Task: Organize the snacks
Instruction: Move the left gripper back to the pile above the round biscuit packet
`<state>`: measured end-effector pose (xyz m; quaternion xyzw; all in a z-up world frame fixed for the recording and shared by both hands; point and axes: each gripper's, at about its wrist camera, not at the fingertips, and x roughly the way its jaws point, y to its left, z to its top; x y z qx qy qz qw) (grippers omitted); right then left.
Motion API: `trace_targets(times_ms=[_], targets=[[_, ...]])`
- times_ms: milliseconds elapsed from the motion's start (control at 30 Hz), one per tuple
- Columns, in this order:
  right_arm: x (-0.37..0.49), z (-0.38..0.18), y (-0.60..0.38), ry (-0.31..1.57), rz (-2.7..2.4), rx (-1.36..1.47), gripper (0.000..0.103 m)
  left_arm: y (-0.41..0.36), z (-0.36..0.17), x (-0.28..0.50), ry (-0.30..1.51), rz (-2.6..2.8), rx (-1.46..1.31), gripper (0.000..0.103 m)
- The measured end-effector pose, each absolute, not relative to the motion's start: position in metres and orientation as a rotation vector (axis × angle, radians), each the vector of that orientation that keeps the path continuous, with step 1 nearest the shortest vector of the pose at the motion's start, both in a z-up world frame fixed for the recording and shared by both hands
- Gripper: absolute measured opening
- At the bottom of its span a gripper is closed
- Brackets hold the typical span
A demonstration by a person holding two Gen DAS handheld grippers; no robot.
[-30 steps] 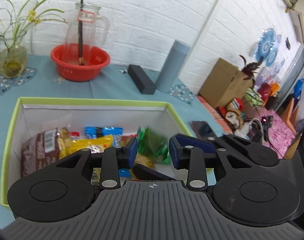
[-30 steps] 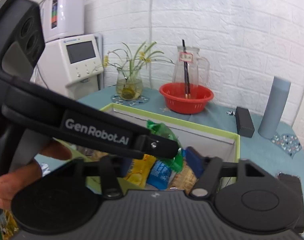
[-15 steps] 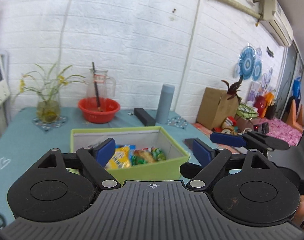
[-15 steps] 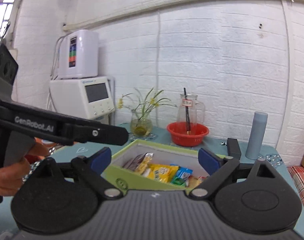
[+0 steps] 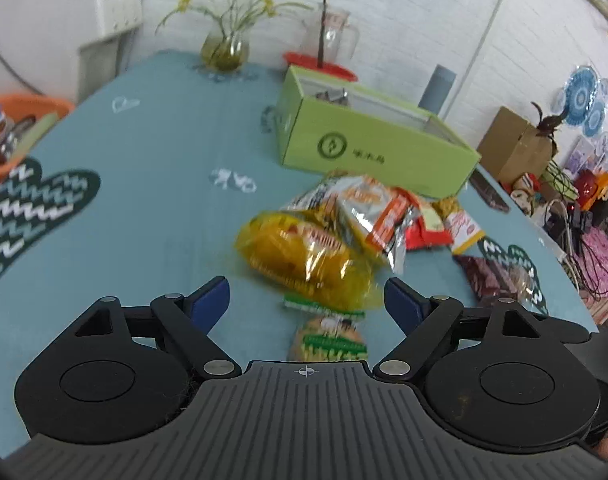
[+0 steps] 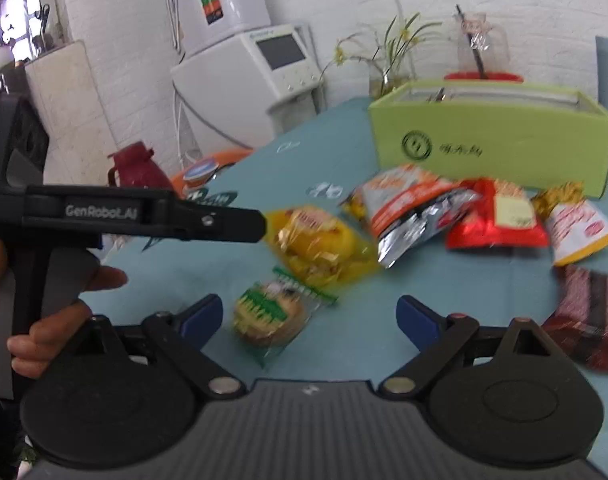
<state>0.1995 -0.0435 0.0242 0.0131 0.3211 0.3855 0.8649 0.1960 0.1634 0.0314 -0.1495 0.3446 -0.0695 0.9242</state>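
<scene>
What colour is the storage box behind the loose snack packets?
Lime green, with a dark green round logo on its front; the box shows best in the right wrist view.

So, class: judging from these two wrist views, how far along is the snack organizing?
Partly done: a silver packet edge shows inside the green box. Nothing is in hand; the left gripper and right gripper are both open. Left on the table: the yellow bag, orange packet, red packet, round biscuit pack and others.

Lived-in home (flower vase point(image 5: 225, 50), tablecloth point(image 5: 152, 152))
</scene>
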Motion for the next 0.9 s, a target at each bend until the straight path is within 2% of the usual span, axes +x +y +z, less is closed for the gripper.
trace_targets(times_ms=[67,233,300,367,433,700,800,867,900], targets=[[0.193,0.017,-0.025,0.686,0.827,-0.026,0.093,0.165,0.022,0.196,0.748,-0.156,-0.318,0.06],[0.187,0.013,0.004,0.652,0.827,-0.127,0.094,0.158,0.016,0.197,0.775,-0.172,-0.257,0.055],[0.185,0.012,0.011,0.641,0.822,-0.154,0.094,0.155,0.012,0.201,0.793,-0.187,-0.251,0.048],[0.182,0.012,0.014,0.631,0.824,-0.199,0.094,0.153,0.01,0.203,0.802,-0.222,-0.256,0.034],[0.178,0.012,0.011,0.629,0.838,-0.203,0.093,0.148,0.011,0.202,0.809,-0.275,-0.251,0.026],[0.171,0.012,-0.034,0.649,0.752,-0.202,0.093,0.105,0.011,0.198,0.844,-0.396,-0.249,0.025],[0.17,0.01,-0.054,0.641,0.692,-0.182,0.092,0.087,0.012,0.199,0.832,-0.381,-0.207,0.036],[0.168,0.016,-0.073,0.618,0.638,-0.159,0.092,0.083,0.015,0.199,0.832,-0.362,-0.195,0.05],[0.166,0.021,-0.087,0.595,0.619,-0.138,0.092,0.082,0.016,0.198,0.828,-0.352,-0.19,0.054]])
